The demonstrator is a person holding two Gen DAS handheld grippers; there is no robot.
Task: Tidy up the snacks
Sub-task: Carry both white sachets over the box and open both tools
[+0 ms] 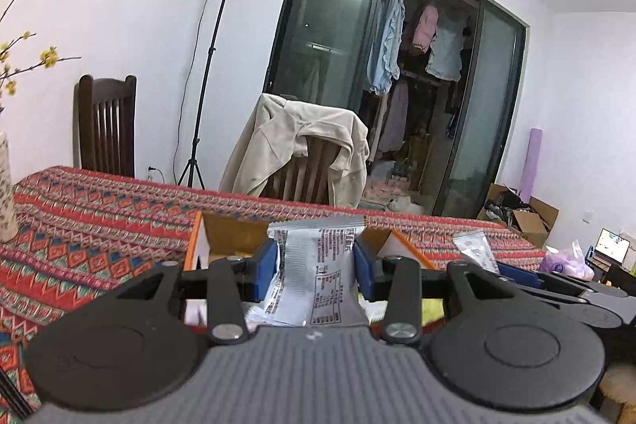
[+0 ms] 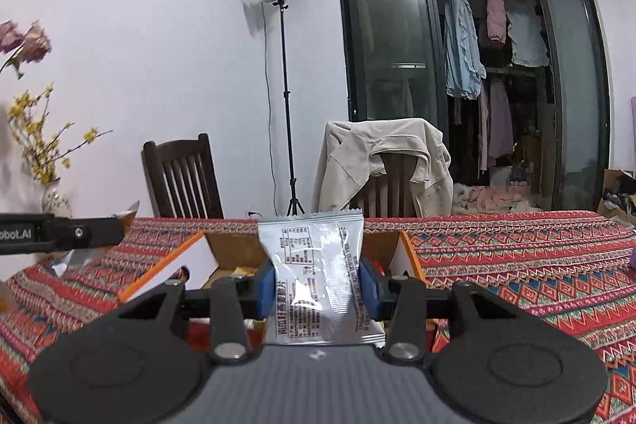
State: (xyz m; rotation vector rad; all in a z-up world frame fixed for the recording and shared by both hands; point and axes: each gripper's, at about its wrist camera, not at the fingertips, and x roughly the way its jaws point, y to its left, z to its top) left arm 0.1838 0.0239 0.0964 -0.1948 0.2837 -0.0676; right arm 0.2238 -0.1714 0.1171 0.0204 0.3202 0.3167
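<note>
- Left gripper point(image 1: 316, 261) is pinching a silver snack packet point(image 1: 314, 273) above an open box point(image 1: 222, 237).
- Right gripper point(image 2: 316, 285) is clamping another packet point(image 2: 318, 265).
- Slick foil may slip, dropping a packet outside the box.

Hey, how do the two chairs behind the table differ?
The left chair is dark brown; the right chair is a lighter brown. The left chair's slatted back is bare, while a beige jacket is draped over the right chair, hiding most of its back. The left chair stands by the white wall, the right chair in front of the glass doors. Both are wooden with vertical slats.
</note>
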